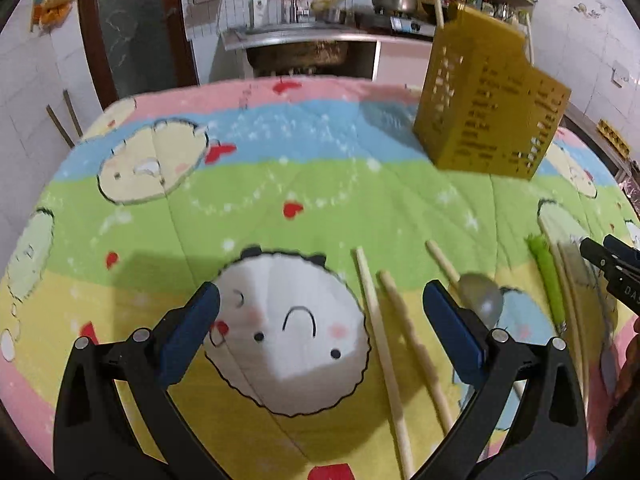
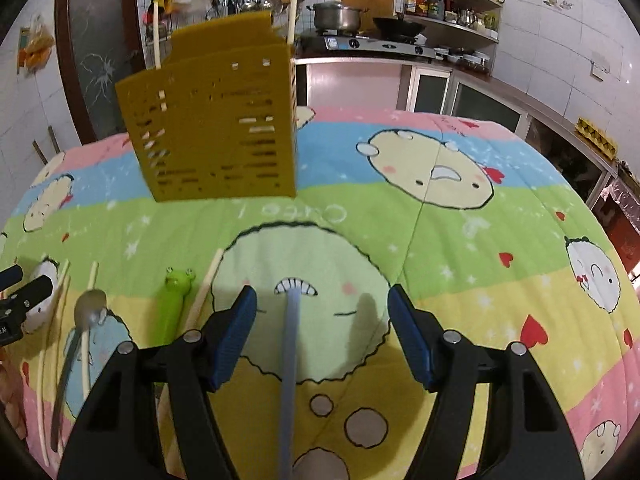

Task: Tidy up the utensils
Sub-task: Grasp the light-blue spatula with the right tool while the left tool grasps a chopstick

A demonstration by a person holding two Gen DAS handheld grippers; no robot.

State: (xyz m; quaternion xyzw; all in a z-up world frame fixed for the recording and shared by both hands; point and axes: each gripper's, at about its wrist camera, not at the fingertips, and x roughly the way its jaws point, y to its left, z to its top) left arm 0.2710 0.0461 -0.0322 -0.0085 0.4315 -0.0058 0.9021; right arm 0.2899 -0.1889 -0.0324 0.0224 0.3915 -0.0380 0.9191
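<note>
A yellow slotted utensil holder (image 1: 488, 100) (image 2: 216, 120) stands on the cartoon-print cloth with pale chopsticks (image 2: 294, 12) sticking out of it. My left gripper (image 1: 324, 312) is open above the cloth. Two wooden chopsticks (image 1: 380, 340) lie between its fingers, nearer the right one, untouched. A metal spoon (image 1: 480, 300) (image 2: 88, 308) and a green frog-headed utensil (image 1: 546, 276) (image 2: 174, 304) lie further right. My right gripper (image 2: 322, 320) is open, and a pale blue stick (image 2: 290, 360) lies on the cloth between its fingers, nearer the left one, untouched.
The cloth (image 2: 460, 240) covers a round table. More chopsticks (image 2: 204, 292) lie beside the frog utensil. Behind the table are a kitchen counter with a stove and pot (image 2: 336, 16), shelves, and a brown door (image 1: 132, 32). The other gripper shows at each view's edge (image 1: 612, 264) (image 2: 20, 300).
</note>
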